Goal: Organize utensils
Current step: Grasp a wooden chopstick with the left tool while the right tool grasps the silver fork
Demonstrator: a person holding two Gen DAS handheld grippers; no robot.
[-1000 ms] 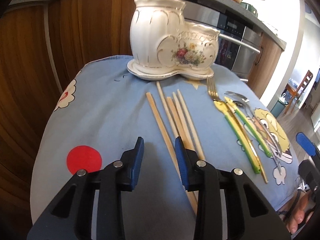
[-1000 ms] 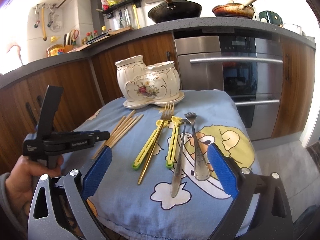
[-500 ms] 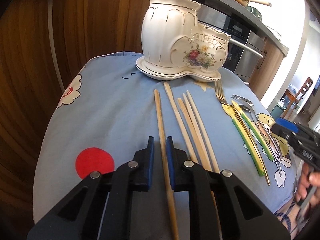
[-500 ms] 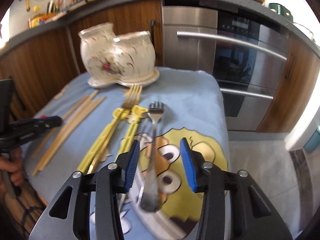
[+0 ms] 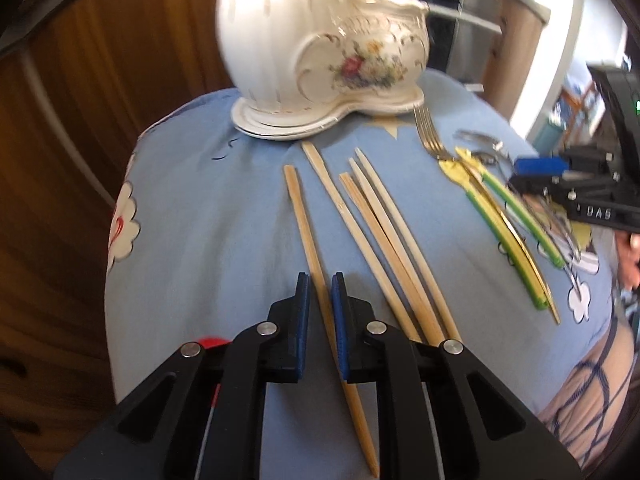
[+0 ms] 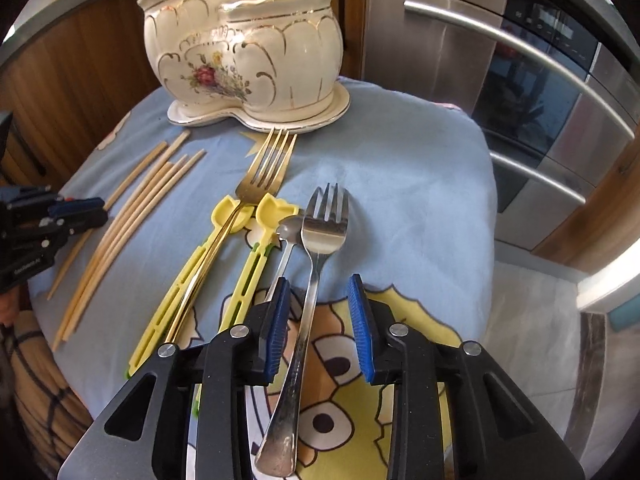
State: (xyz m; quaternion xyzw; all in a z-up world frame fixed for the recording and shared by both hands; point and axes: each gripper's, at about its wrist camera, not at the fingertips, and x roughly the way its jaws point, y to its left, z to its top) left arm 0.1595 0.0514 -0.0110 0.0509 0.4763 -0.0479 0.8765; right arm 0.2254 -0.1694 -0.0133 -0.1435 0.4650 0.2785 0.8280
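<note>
Kitchen desk under blue cloth: left tongs nearly closed around a bamboo chopstick; right tongs open astride a silver fork. Next: clamp, lift toward the ceramic holder at 12 o'clock.

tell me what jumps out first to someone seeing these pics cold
The white flowered holder stands on its saucer at the far end of the blue cartoon cloth. In front, the left hand-held gripper is nearly closed around one chopstick, while the right hand-held gripper straddles a silver fork, its pads apart.

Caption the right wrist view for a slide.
Right gripper open astride a silver fork on the blue cloth, ceramic holder behind.
</note>
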